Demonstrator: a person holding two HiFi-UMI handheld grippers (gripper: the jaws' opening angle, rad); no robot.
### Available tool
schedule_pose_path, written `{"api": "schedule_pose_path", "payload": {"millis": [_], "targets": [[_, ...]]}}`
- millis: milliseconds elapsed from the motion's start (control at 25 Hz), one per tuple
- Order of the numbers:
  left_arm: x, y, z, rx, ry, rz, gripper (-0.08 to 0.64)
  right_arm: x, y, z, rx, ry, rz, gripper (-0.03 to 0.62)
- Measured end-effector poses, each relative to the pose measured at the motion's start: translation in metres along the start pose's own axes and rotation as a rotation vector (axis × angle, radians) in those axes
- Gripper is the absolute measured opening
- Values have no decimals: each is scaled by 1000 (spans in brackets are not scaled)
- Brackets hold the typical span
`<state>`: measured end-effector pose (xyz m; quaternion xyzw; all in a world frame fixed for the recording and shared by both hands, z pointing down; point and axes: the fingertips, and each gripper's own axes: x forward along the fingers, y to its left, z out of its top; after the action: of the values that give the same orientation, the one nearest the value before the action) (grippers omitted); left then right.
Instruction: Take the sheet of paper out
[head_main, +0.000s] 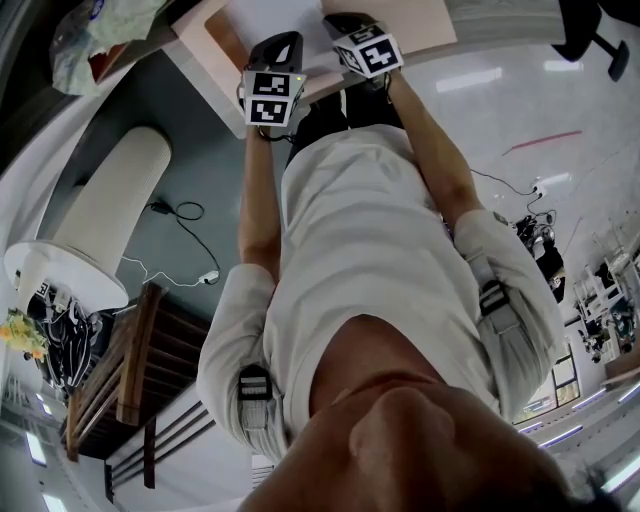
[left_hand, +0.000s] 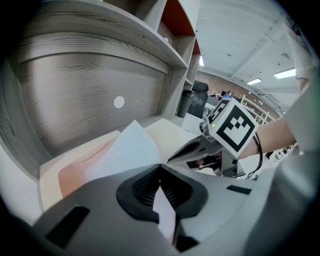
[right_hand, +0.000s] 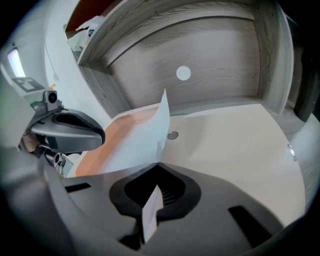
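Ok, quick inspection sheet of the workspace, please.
Surface: pale beige desk top under a grey wood-grain shelf unit.
Job's things: white sheet of paper, near edge lifted, over a peach-coloured layer, folder or mat unclear.
Clutter: crumpled plastic bag left of the desk.
Tongs: left tongs and right tongs both shut on the sheet.
Cables: black cable and white lead on the grey floor.
Surroundings: white round column, brown wooden bench.

This is looking like a big open office or lab hall: strip lights (left_hand: 286, 74) are glowing on a high white ceiling (left_hand: 235, 45) and a wheeled office chair (head_main: 590, 30) is standing on glossy floor (head_main: 500, 120). A wood-grain shelf unit (left_hand: 90, 90) is rising over the pale surface (right_hand: 235, 145)
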<state>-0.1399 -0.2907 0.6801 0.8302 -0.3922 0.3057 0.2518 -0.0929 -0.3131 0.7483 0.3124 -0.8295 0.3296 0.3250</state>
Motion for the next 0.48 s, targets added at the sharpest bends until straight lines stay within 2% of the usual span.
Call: {"api": "schedule_pose_path", "payload": {"millis": [480], "targets": [[4, -7, 7, 31, 2, -22, 11, -23, -14, 3, 45, -47, -32, 20]]}}
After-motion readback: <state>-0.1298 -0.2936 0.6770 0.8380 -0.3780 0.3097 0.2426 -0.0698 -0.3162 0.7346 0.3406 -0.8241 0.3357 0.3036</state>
